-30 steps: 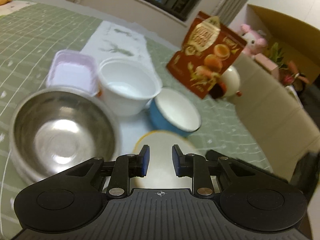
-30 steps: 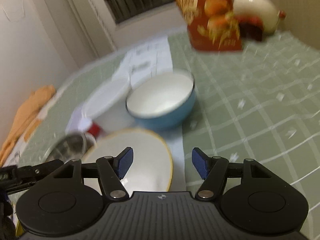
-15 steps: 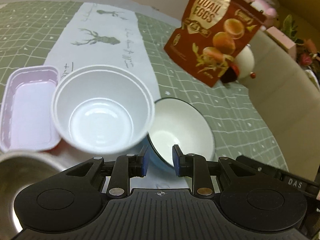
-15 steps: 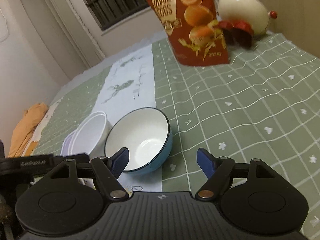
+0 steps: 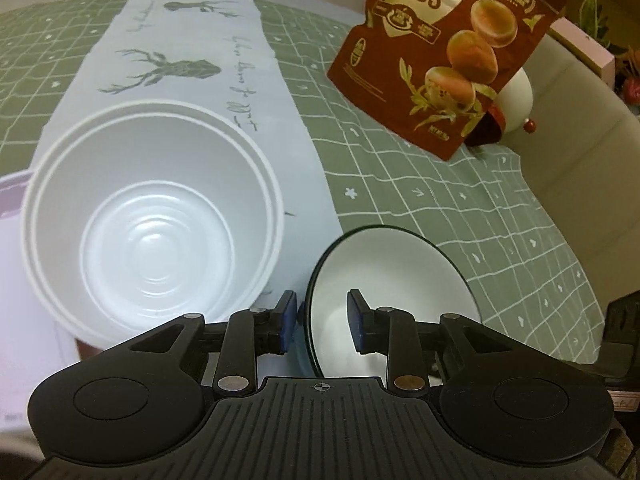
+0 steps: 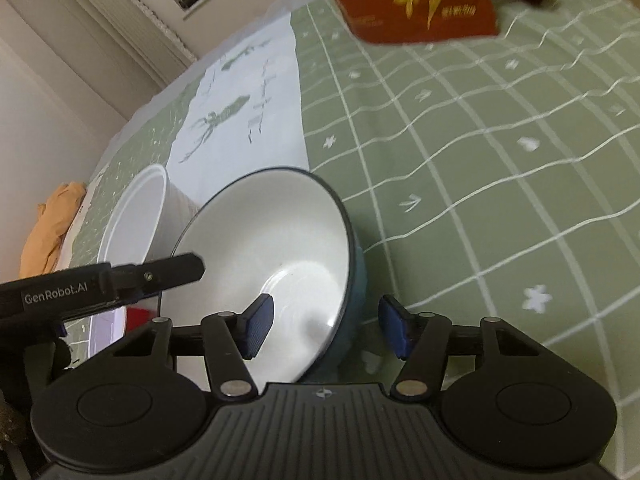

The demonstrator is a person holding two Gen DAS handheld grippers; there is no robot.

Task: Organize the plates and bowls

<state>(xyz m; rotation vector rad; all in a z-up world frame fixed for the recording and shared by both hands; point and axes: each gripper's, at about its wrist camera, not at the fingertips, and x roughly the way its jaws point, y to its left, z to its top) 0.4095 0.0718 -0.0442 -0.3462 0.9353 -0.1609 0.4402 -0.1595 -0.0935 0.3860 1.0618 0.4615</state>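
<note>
One blue bowl [image 6: 276, 240], white inside, dark-rimmed

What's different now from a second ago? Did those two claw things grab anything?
Both have moved forward past the steel bowl and the plate, which have dropped out of sight, up to the blue bowl. The right gripper has been closing, with the bowl's right rim between its fingers; the left gripper opened slightly and straddles the left rim. No firm grip shows yet. The white tub and snack bag stayed put.

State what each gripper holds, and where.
Nothing yet: both straddle the blue bowl rim; left gripper jaws just opening, right gripper just closing, pads clear.
</note>
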